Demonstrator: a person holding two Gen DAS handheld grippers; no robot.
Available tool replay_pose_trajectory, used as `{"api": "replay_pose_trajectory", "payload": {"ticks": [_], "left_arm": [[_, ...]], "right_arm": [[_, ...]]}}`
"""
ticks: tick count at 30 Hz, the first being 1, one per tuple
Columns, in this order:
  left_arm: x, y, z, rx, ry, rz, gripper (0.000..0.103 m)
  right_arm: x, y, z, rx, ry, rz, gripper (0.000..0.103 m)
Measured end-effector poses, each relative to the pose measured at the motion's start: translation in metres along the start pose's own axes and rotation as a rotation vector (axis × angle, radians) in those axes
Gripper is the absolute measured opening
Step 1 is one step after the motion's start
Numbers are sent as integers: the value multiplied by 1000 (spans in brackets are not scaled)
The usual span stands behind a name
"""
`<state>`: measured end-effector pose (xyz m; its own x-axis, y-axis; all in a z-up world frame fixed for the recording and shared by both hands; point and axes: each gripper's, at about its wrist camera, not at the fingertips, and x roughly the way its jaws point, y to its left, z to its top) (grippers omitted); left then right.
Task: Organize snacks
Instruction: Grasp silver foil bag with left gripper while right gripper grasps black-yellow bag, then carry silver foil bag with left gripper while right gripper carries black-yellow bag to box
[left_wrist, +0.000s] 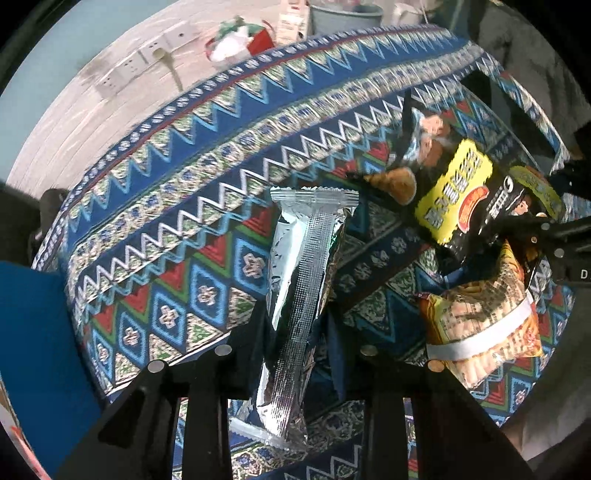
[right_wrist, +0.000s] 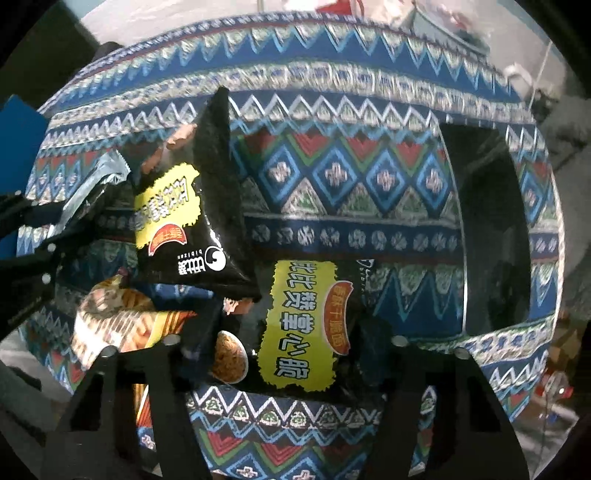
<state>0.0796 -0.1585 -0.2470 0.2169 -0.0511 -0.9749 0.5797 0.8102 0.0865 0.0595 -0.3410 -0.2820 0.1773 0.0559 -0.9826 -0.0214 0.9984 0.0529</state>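
A long silver foil packet (left_wrist: 303, 295) stands between the fingers of my left gripper (left_wrist: 295, 332), which is shut on it just above the patterned tablecloth (left_wrist: 184, 206). In the right wrist view a black and yellow snack packet (right_wrist: 303, 325) lies between the fingers of my right gripper (right_wrist: 288, 336), and both pads press on its sides. A second black and yellow packet (right_wrist: 188, 221) leans tilted beside it. An orange packet of biscuit sticks (right_wrist: 122, 321) lies to the left. The left wrist view shows my right gripper (left_wrist: 532, 232) over that pile.
A black open tray (right_wrist: 487, 221) sits on the cloth to the right of the packets. A blue box (left_wrist: 33, 332) stands at the table's left edge. Beyond the far edge, a power strip (left_wrist: 140, 62) and a red and white bag (left_wrist: 240, 40) lie on the floor.
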Motion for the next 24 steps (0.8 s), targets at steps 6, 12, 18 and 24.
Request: {"api": "replay_pose_trajectory", "payload": {"ticks": [6,12,18,24], "left_arm": [[-21,4,1,-52,-34,-6,30],[-43,10,2,-88,-73,-22,30],[-63,19,4,-144,-108,-48,30],[-83,30,-1,-185,-149,-60,30]], "right_arm": [[-16,4,9,-6,-52,-32,56],[-51,5,15,-23,-165,-81,56],[-88,2,17,5,-270,-44,56],[-96,14,15,2,-321,1,56]]}}
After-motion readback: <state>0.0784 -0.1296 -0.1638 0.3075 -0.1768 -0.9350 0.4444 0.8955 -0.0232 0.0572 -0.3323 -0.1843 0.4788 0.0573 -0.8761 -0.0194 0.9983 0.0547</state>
